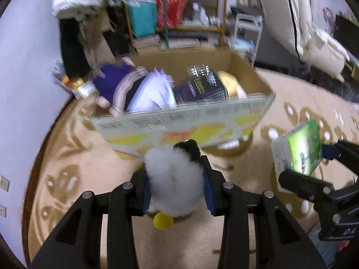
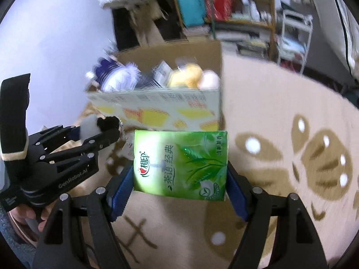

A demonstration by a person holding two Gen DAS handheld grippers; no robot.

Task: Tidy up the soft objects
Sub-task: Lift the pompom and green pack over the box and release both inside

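Note:
My left gripper (image 1: 177,179) is shut on a white fluffy plush toy (image 1: 174,177) with a black tuft and a yellow foot, held above the carpet just in front of the cardboard box (image 1: 179,123). The same gripper (image 2: 101,132) and the plush toy (image 2: 89,126) show in the right wrist view. My right gripper (image 2: 179,174) is shut on a green pack of tissues (image 2: 179,163), also in front of the box (image 2: 157,109); the pack shows in the left wrist view (image 1: 298,148) too. The box holds several plush toys (image 1: 139,89).
A beige patterned carpet (image 2: 280,123) covers the floor. A wooden shelf (image 1: 175,11) with bags and books stands behind the box. A white wire rack (image 1: 246,33) is to its right. A white wall (image 1: 22,78) is on the left.

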